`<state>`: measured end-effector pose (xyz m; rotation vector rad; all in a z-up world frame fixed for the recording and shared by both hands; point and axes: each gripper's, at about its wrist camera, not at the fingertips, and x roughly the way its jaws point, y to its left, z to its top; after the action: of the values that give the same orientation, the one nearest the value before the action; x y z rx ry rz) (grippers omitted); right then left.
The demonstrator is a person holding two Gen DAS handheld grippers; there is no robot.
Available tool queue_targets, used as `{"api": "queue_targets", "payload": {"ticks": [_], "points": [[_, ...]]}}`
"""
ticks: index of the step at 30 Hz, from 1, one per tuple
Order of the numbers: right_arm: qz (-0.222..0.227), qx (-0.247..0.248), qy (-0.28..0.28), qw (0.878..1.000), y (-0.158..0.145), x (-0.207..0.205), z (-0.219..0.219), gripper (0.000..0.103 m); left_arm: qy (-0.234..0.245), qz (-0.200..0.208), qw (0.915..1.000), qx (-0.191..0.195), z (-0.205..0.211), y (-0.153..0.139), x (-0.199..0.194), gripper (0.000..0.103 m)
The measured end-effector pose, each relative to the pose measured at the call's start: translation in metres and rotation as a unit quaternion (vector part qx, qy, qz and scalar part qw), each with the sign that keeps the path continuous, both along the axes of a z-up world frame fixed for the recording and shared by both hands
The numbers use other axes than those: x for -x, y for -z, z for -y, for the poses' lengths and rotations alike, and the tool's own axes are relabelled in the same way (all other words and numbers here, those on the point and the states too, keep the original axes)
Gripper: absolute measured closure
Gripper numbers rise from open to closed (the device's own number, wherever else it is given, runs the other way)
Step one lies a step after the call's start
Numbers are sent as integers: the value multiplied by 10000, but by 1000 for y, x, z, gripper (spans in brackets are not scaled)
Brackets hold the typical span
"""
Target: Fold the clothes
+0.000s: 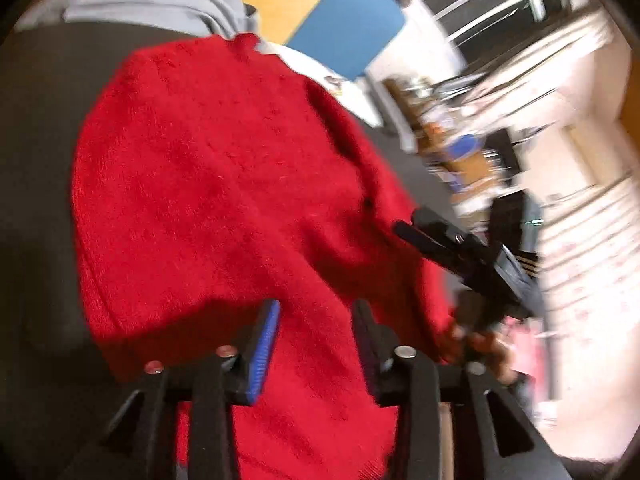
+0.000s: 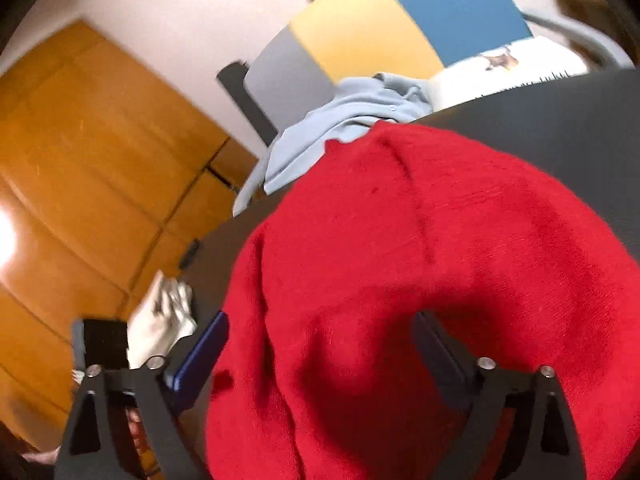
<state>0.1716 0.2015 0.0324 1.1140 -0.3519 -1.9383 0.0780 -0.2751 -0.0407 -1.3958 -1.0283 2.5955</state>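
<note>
In the left wrist view, the left hand-held gripper (image 1: 316,320) is hanging over a red knitted sweater (image 1: 224,184) that is lying spread on a dark counter (image 1: 36,128). Its 2 fingers, the left one (image 1: 266,344) faced with a blue pad, are standing partly apart with red cloth showing in the gap between them; the pads are not pressing on the cloth, though blur is making the fingertips hard to judge. A light blue garment (image 1: 160,0) is lying at the far edge of the counter, just beyond the sweater's top. At the sweater's right side the right hand-held gripper (image 1: 460,248) is showing as a black frame.

In the right wrist view, the right hand-held gripper (image 2: 320,340) is pointing down at the same red knitted sweater (image 2: 440,240), its 2 fingers standing wide apart. A raised fold of the sweater is lying between them without either pad closing on it, so it is holding nothing. The light blue garment (image 2: 344,120) is touching the sweater's far end and hanging over the dark counter (image 2: 560,120) edge. A white crumpled cloth (image 2: 164,316) is lying near the counter's left edge, beside the left finger (image 2: 204,356).
</note>
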Motion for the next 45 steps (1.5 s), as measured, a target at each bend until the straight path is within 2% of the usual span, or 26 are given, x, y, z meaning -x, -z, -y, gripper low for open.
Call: {"api": "queue_targets", "payload": {"ticks": [4,6,7,8,11,12,13,16,17,19,21,23,26,29,30,32,33,35,37,39,42,43,45], "points": [[-162,-599,-89,9980,28,2,23,7,-464,574,9945,742,-16,13,13,63],[-285,-530,-103,9981,34,7,25,6,-481,736,9896,1139,-27,20,17,63],[-346,-496,-110,9981,36,9,26,5,-386,753,9856,1461,-37,21,20,63],[-407,-462,-117,9980,39,11,27,5,-236,807,9781,1902,-49,22,24,63],[-497,-405,-126,9979,46,25,33,2,203,852,9451,3147,-83,27,32,64],[-499,-375,-145,9979,47,28,34,2,328,831,9336,3471,-92,28,34,74],[-501,-345,-163,9980,48,31,34,2,377,781,9318,3525,-90,30,34,93],[-509,-276,-192,9981,50,39,37,1,256,733,9519,2963,-61,27,33,98],[-511,-256,-198,9982,51,42,38,1,133,722,9560,2841,-51,22,32,98],[-518,-219,-209,9982,52,47,40,1,-209,716,9515,2985,-28,12,19,100],[-538,-249,-203,9980,51,47,41,1,-745,711,9514,2904,9,-1,-3,101],[-550,-298,-210,9978,51,46,43,0,-1254,683,9467,2887,39,-14,-28,101],[-558,-335,-220,9976,52,46,45,0,-2093,808,9258,3043,92,-33,-79,101],[-574,-390,-213,9974,52,46,47,0,-2497,1538,8962,3330,131,-28,-122,99],[-577,-403,-207,9973,52,45,47,0,-2762,1712,8831,3385,143,-27,-137,91],[-588,-429,-204,9971,52,45,48,0,-3207,1856,8692,3274,158,-26,-161,87],[-594,-447,-203,9970,52,45,48,0,-3407,1737,8716,3067,162,-27,-173,86],[-609,-486,-200,9968,52,43,48,0,-3369,1291,8908,2762,155,-29,-177,81],[-638,-551,-187,9963,52,41,49,0,-2857,952,9052,2997,130,-29,-154,79],[-674,-688,-192,9952,52,38,52,0,-2324,613,9152,3234,107,-29,-130,78],[-768,-977,-179,9921,53,35,60,0,-1558,79,9181,3643,82,-30,-81,78],[-819,-1120,-179,9902,53,32,63,0,-1353,3,9180,3728,80,-29,-66,76],[-921,-1402,-184,9857,55,27,70,0,-1177,144,9155,3846,76,-16,-32,75]]}}
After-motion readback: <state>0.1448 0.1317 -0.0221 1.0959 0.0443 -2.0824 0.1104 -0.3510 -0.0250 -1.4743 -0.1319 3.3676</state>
